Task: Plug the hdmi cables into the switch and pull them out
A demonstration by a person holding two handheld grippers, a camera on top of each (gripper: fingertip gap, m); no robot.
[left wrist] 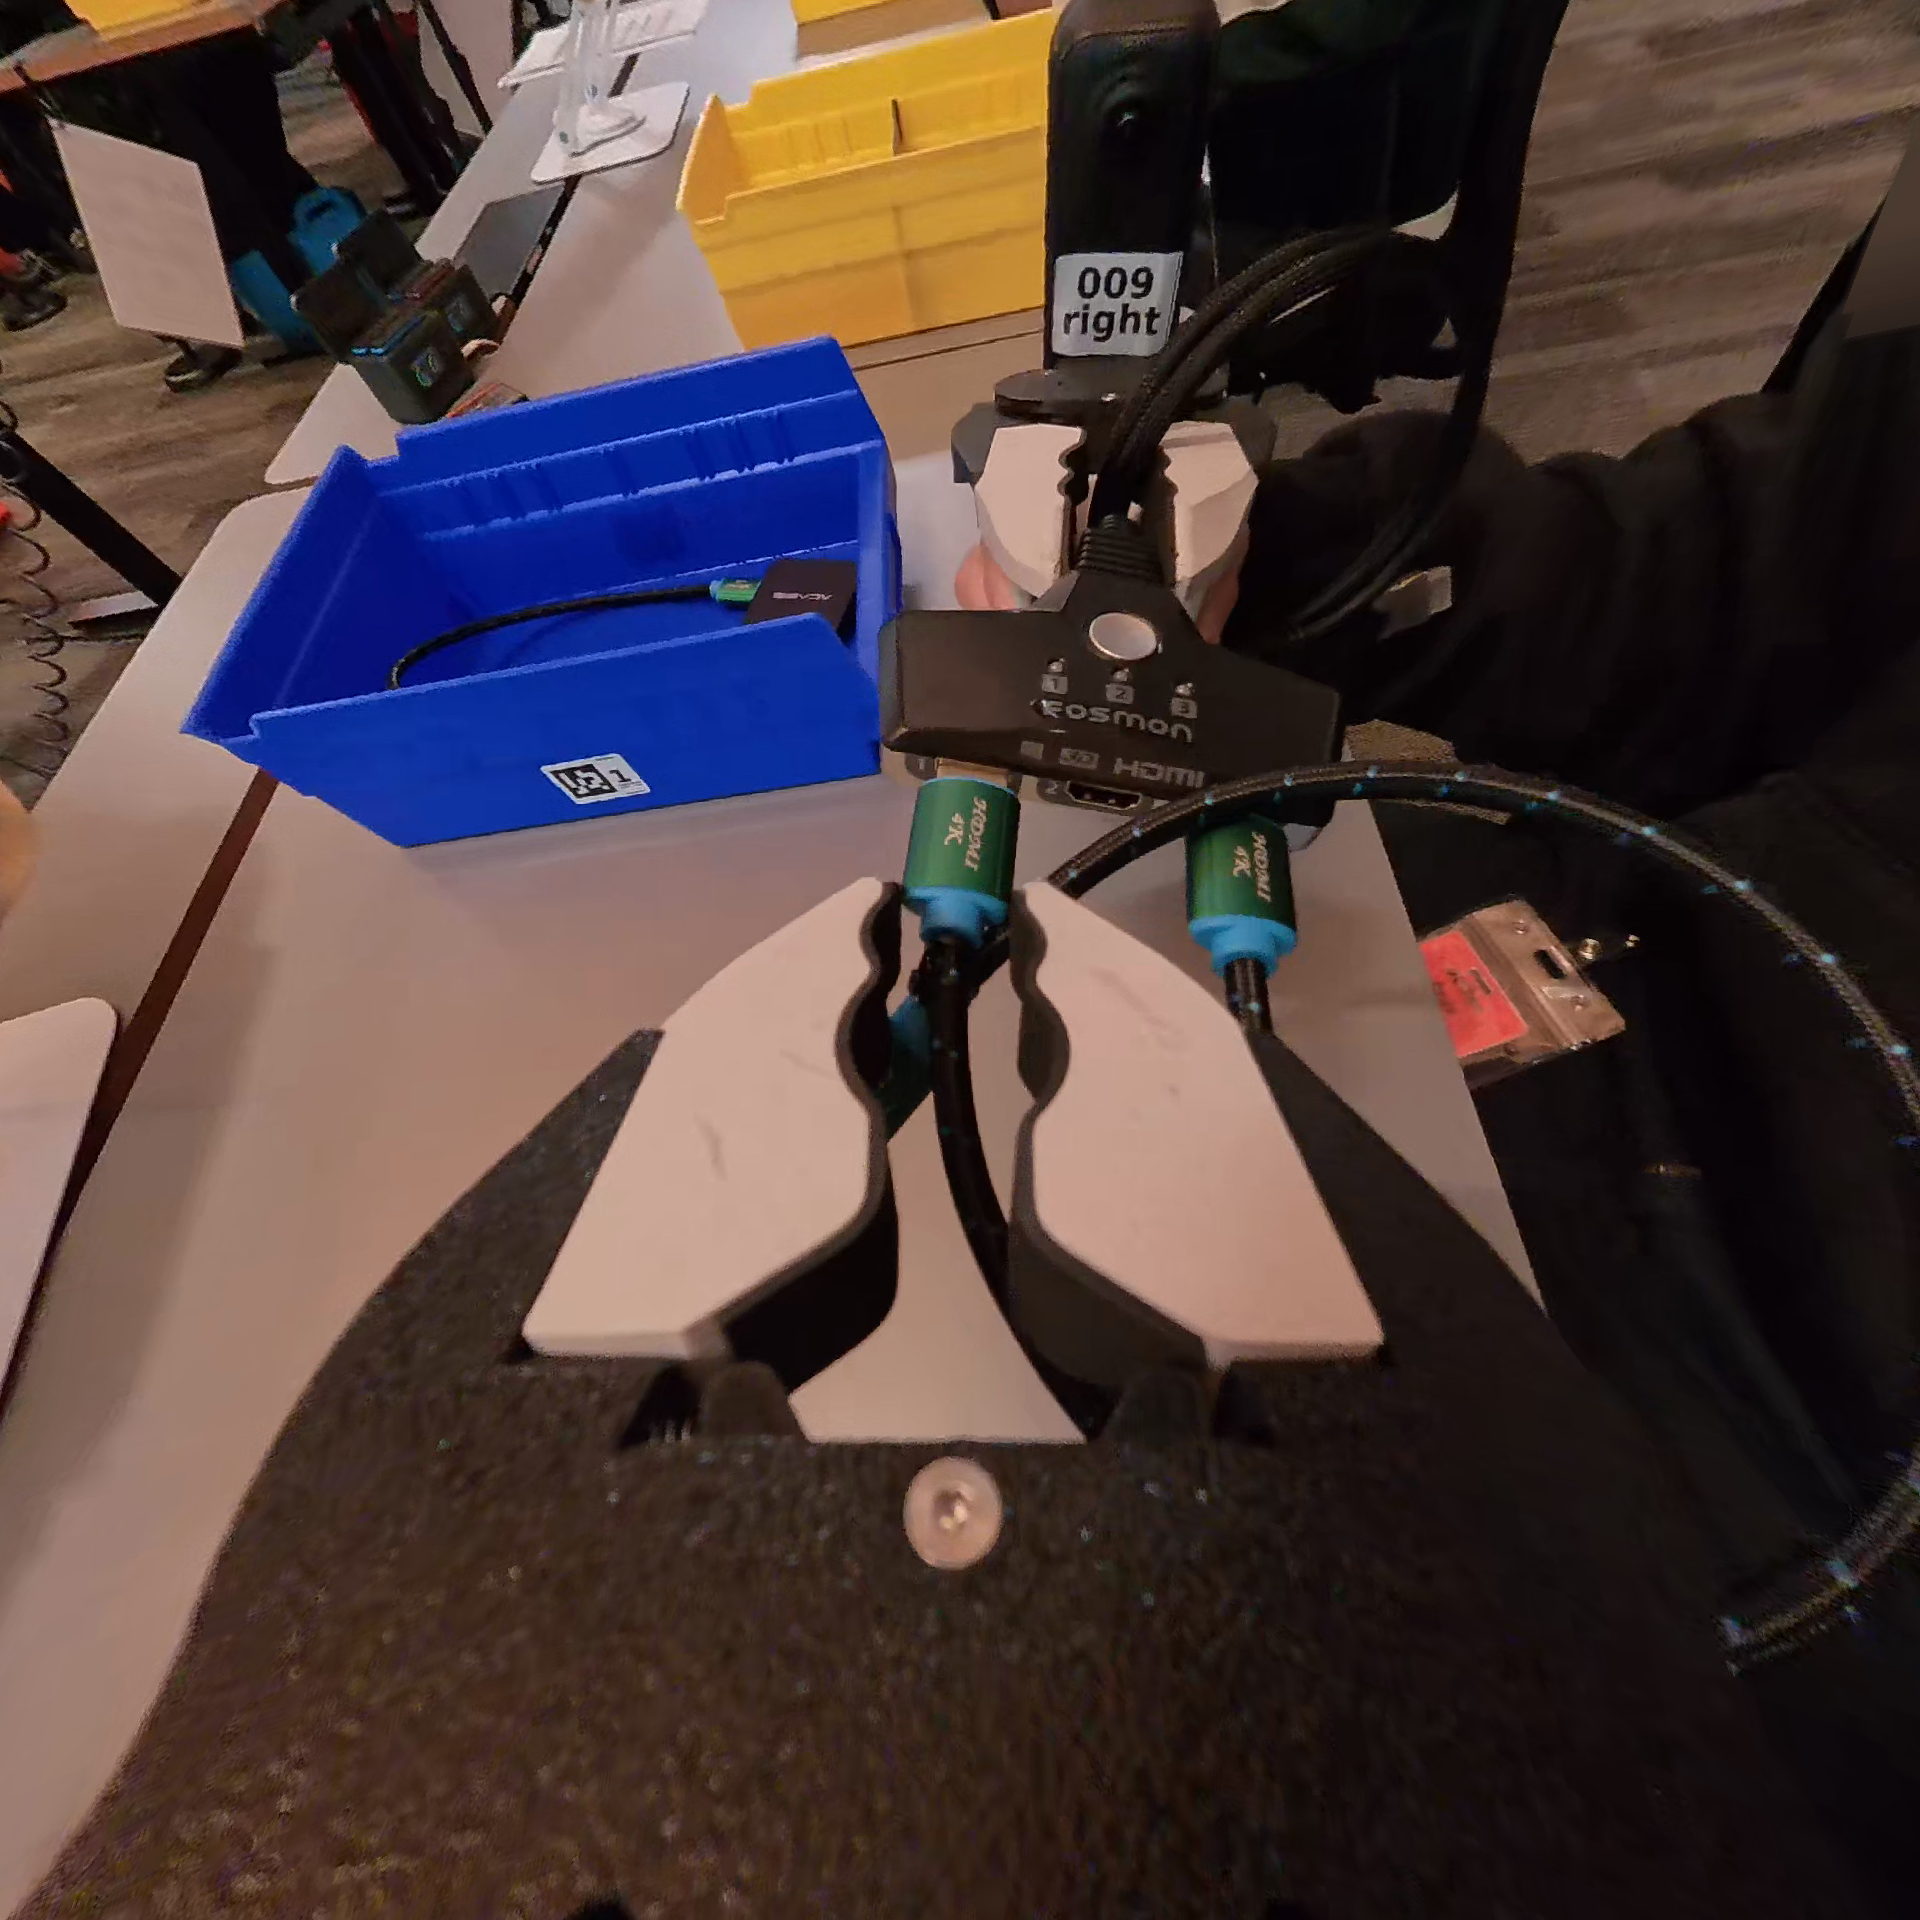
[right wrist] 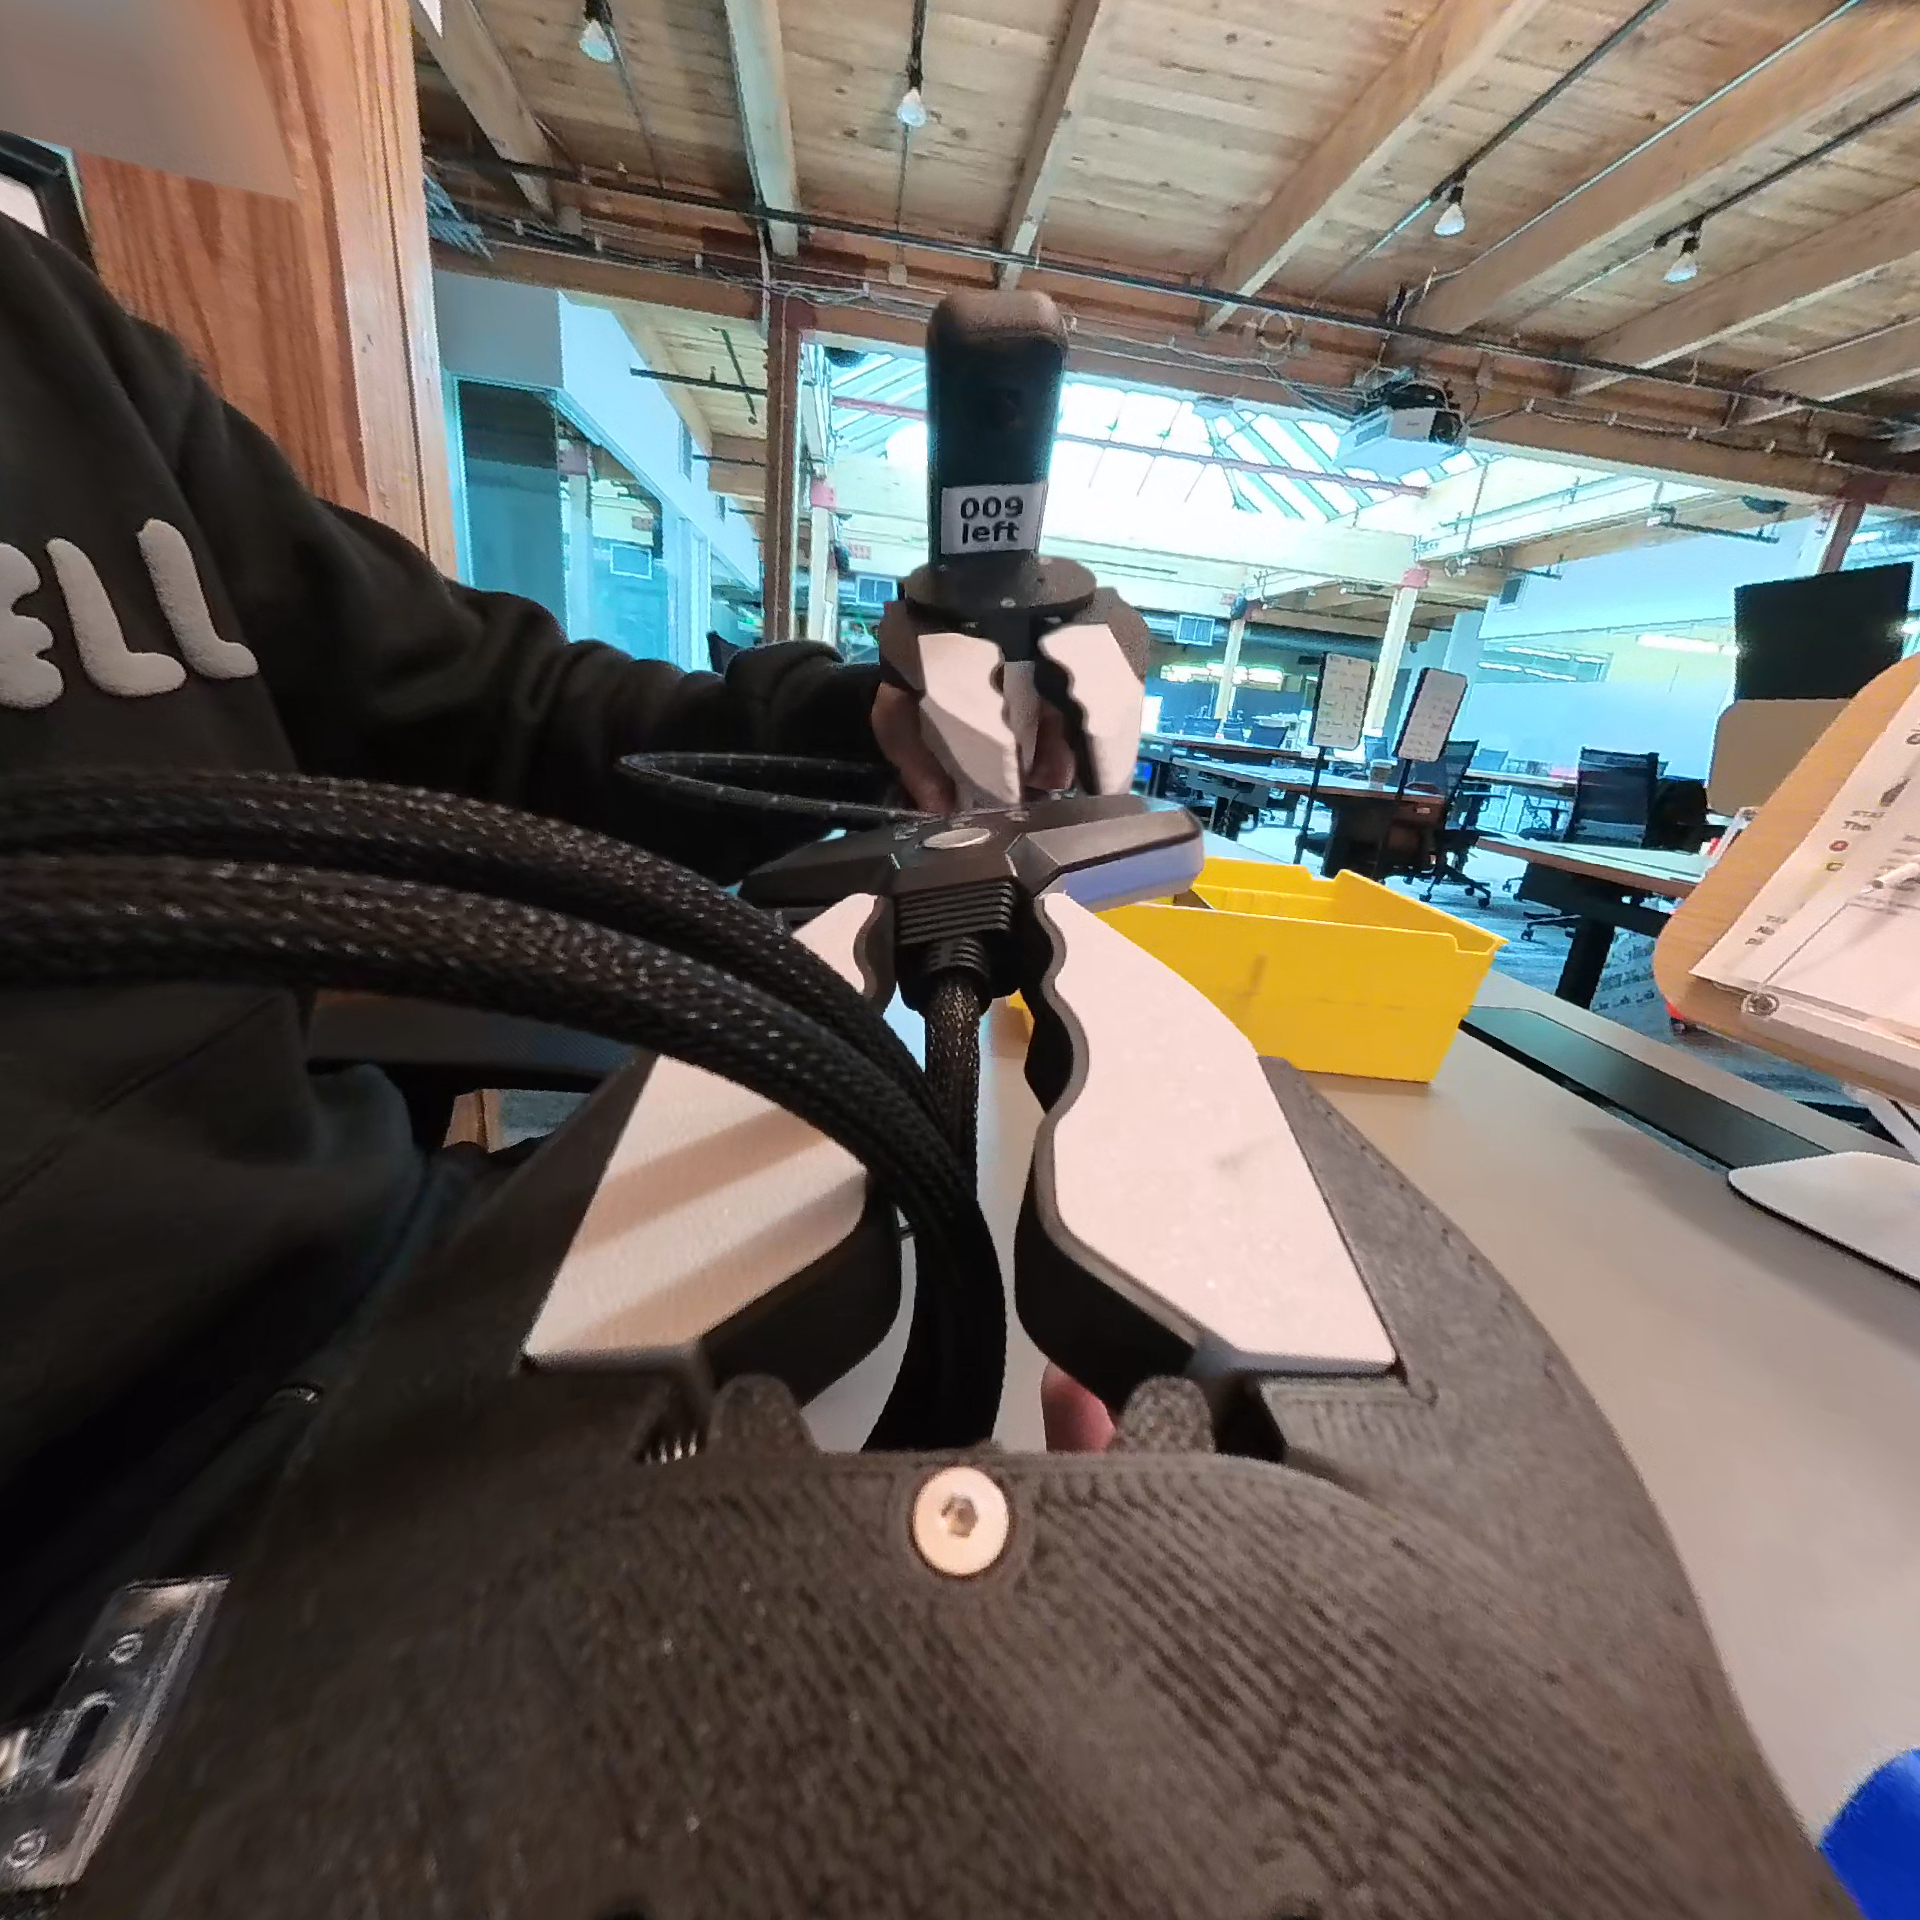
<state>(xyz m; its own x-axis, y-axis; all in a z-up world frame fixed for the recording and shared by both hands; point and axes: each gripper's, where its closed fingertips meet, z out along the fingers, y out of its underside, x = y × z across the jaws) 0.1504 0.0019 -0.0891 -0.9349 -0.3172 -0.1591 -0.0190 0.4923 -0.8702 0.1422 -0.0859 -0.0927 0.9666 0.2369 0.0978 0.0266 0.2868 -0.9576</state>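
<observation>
The black HDMI switch (left wrist: 1112, 696) is held just above the grey table. My right gripper (left wrist: 1127, 520) is shut on the ribbed collar of the switch's own braided cable, which the right wrist view shows between its fingertips (right wrist: 956, 935), with the switch (right wrist: 977, 842) just beyond. My left gripper (left wrist: 958, 914) is shut on the cable just behind a green HDMI plug (left wrist: 961, 836). That plug sits at the switch's left port with some of its metal tip showing. A second green plug (left wrist: 1236, 873) is at the right port. The middle port (left wrist: 1112, 795) is open.
A blue bin (left wrist: 582, 748) left of the switch holds another black device and cable. A yellow bin (left wrist: 862, 208) stands behind. A person's black sleeve and a looped braided cable (left wrist: 1558, 800) fill the right. A document stand (right wrist: 1818, 883) stands at the far right of the right wrist view.
</observation>
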